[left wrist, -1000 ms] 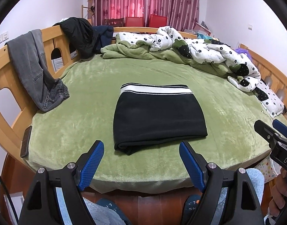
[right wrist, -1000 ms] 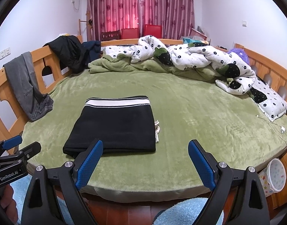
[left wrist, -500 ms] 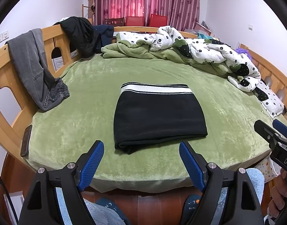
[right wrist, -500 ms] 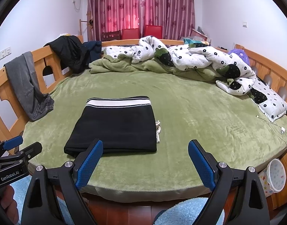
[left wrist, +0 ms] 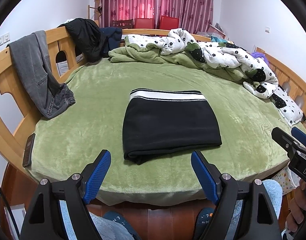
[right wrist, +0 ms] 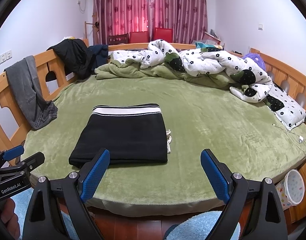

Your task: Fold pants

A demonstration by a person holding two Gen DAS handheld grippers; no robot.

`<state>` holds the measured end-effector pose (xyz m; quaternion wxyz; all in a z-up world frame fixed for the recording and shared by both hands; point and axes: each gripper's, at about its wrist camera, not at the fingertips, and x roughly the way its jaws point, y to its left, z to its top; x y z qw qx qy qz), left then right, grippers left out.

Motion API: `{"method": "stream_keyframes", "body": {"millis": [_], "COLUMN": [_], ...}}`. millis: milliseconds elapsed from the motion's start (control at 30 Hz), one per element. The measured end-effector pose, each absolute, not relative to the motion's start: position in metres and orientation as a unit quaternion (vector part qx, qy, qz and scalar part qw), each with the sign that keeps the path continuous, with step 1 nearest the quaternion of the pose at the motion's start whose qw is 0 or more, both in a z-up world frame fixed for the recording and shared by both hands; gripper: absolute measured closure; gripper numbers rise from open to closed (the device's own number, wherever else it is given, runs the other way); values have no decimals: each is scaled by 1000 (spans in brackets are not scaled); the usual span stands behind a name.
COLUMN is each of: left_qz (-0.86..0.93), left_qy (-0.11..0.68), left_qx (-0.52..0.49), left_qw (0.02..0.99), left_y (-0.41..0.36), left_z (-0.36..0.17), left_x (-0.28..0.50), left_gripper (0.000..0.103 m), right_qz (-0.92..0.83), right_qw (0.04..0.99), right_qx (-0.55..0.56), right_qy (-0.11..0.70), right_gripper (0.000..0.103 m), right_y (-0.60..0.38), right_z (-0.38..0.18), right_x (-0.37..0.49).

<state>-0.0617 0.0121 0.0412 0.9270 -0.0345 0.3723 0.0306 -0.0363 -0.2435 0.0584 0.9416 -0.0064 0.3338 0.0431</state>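
Folded black pants point(left wrist: 170, 125), striped waistband at the far edge, lying flat near the front of a green bed point(left wrist: 93, 120). Left gripper point(left wrist: 151, 172) and right gripper point(right wrist: 155, 172) held off the bed's near edge, jaws spread wide, pinching nothing.

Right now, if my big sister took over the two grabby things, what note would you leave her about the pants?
Left tool: open, empty, held off the near edge of the bed, pointing at the pants.
Right tool: open, empty, beside the left one; nothing between its blue pads.
Pants: the black folded pants with a white striped waistband lie flat in a neat rectangle on the green fuzzy blanket, waistband on the far side. A white drawstring end pokes out at their right edge.
Done: the folding looks finished.
Left: probably nothing, perhaps tuck the drawstring in.
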Motion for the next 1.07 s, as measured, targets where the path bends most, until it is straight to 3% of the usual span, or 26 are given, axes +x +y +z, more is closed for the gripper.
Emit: {"method": "stream_keyframes", "body": {"millis": [1067], "left_qz": [37], "left_qy": [364], "left_qx": [-30], "left_qw": [930], "left_y": [-2], "left_z": [50], "left_x": [-74], "left_gripper": [22], "right_qz": [42], "right_qw": [943], "right_qx": [1], "right_qy": [331], "right_gripper": [12], "right_y": [-237], "right_z": [68], "right_x": [-43]}}
